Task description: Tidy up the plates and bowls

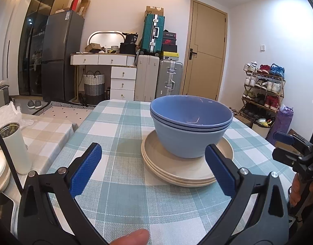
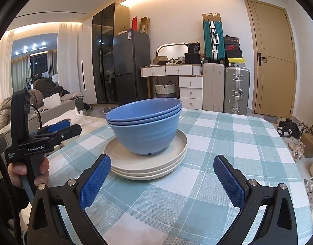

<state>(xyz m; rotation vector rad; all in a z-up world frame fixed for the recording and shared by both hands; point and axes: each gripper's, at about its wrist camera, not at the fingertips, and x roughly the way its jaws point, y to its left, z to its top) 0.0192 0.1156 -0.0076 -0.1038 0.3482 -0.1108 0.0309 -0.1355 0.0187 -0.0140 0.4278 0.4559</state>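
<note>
Centrally on the checked tablecloth (image 2: 207,138), three nested blue bowls (image 2: 145,130) sit on a stack of cream plates (image 2: 148,163), apparently three. Left gripper (image 1: 154,169) and right gripper (image 2: 162,180) hover just before the stack, both spread wide, holding nothing.

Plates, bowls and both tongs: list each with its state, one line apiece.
Blue bowls: nested upright, standing on the plates.
Cream plates: stacked flat on the checked tablecloth.
Left tongs: open, holding nothing.
Right tongs: open, holding nothing.
White flask: upright, lid off.
Door: closed.
</note>
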